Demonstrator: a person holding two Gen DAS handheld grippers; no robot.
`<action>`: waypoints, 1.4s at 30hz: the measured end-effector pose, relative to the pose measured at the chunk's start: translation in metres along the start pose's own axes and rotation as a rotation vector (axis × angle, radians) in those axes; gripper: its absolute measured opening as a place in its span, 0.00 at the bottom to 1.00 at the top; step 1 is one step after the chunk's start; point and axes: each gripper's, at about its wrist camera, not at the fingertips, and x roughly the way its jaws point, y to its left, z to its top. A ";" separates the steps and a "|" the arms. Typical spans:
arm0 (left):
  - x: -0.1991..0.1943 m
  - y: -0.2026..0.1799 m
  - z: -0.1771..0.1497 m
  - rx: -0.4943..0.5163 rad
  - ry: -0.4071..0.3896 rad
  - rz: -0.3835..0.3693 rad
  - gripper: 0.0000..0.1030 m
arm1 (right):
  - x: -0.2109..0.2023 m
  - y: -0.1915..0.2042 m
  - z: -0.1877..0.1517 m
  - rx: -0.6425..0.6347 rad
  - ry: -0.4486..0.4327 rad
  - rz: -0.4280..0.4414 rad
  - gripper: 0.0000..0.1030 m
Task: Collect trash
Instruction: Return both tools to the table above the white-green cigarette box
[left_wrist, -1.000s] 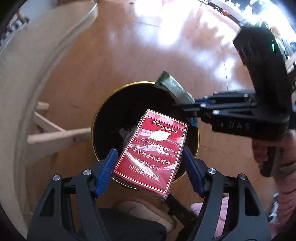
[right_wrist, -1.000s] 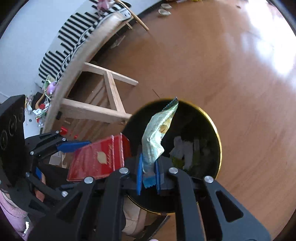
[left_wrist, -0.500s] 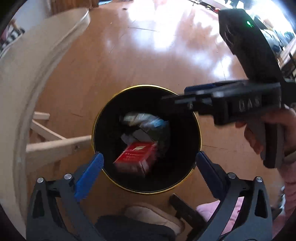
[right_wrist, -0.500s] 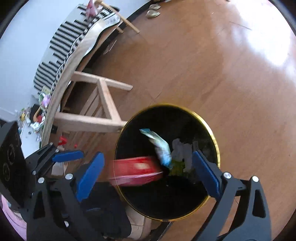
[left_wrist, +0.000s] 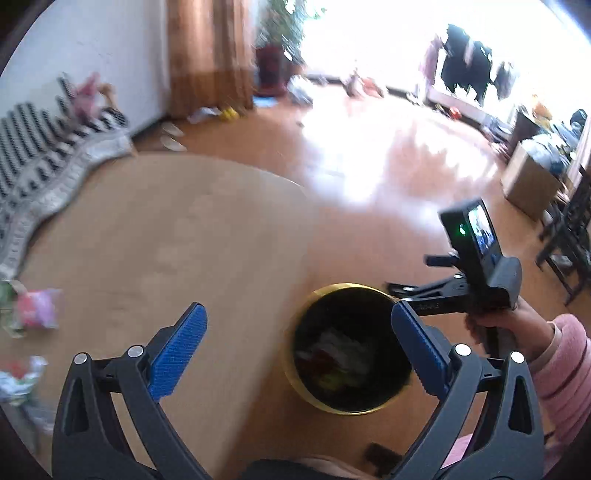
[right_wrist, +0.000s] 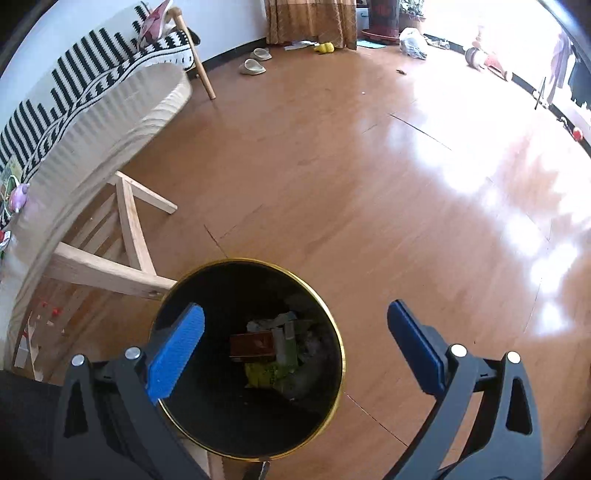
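the left gripper (left_wrist: 297, 345) is spread wide with nothing between its ribbed blue pads (left_wrist: 176, 347), hanging over the right edge of a pale wood table (left_wrist: 155, 258). the right gripper (right_wrist: 295, 349) is likewise wide apart and empty, poised above the bin (right_wrist: 334, 332); in the left view its black body (left_wrist: 476, 266) shows at the bin's far right, held by a hand (left_wrist: 506, 325) in a pink ribbed sleeve (left_wrist: 565, 369)

the bin is round, black inside with a thin gold rim, standing on the glossy wood floor (right_wrist: 369, 184) just off the table's right edge. at its bottom lies the trash: a red pack (right_wrist: 252, 344), flat and boxy, beside a yellow-green wrapper (right_wrist: 267, 374) and crumpled pale scraps (right_wrist: 269, 323). nothing covers the bin's mouth; only the right gripper's left pad overlaps its rim in the right view

more trash sits at the table's left edge, blurred: a pink packet (left_wrist: 37, 308) and a crinkled wrapper (left_wrist: 18, 373). under the table run raw timber braces (right_wrist: 129, 236). a black-and-white striped cloth (right_wrist: 85, 74) lines the table's far side along the white wall. further off are slippers (right_wrist: 253, 66), a brown curtain (right_wrist: 310, 20) and a cardboard box (left_wrist: 532, 181)
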 end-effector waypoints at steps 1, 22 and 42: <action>-0.011 0.016 -0.003 -0.021 -0.013 0.029 0.94 | -0.003 0.007 0.003 0.005 -0.011 0.016 0.93; -0.088 0.349 -0.198 -0.825 0.181 0.573 0.94 | -0.033 0.383 0.112 -0.561 -0.176 0.323 0.93; -0.086 0.397 -0.228 -0.823 0.166 0.612 0.95 | 0.088 0.554 0.135 -0.801 -0.003 0.292 0.95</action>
